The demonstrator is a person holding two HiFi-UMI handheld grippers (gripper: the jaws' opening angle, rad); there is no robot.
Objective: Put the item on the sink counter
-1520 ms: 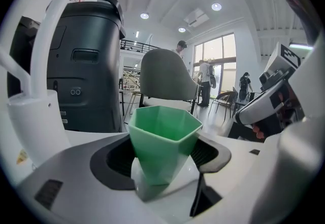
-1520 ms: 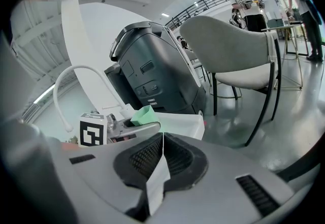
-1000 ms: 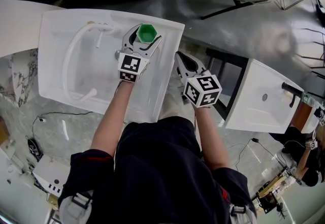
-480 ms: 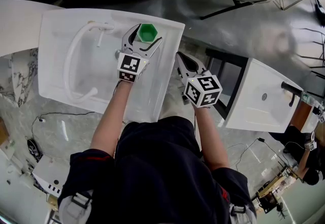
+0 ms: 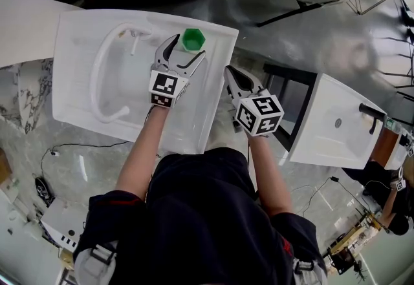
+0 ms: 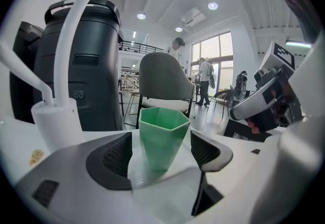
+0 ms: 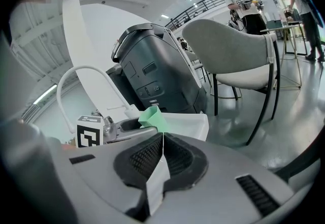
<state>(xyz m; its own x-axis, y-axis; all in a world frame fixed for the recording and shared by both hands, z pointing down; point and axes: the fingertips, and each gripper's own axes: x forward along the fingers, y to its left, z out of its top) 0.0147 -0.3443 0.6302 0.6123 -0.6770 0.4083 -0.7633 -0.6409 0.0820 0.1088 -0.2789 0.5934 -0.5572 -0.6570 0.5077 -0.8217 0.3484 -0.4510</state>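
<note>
two hand-held grippers reach forward from the person's arms in the head view. the left hand-held gripper lies over the white table that holds the sink basin, pointing toward 12 o'clock. its jaws have just been opening and stand spread wide. the green cup, faceted and open-mouthed, stands upright on the table between the jaw tips. there is a clear gap to the ribbed pads on each side, so nothing presses on it. in the head view the cup sits near the table's 1 o'clock corner, close to the far edge. a white gooseneck faucet arches over the basin at about 9 o'clock from the cup. the right hand-held gripper hangs just beside the table's 3 o'clock edge, at 3 o'clock from the left one and apart from the cup. its own view shows its jaws pressed together with nothing between them. each gripper carries its marker cube at its 6 o'clock end. beyond the cup, toward 12 o'clock, stand a large dark grey container and a grey chair. a second white sink lies at 3 o'clock, well apart.
</note>
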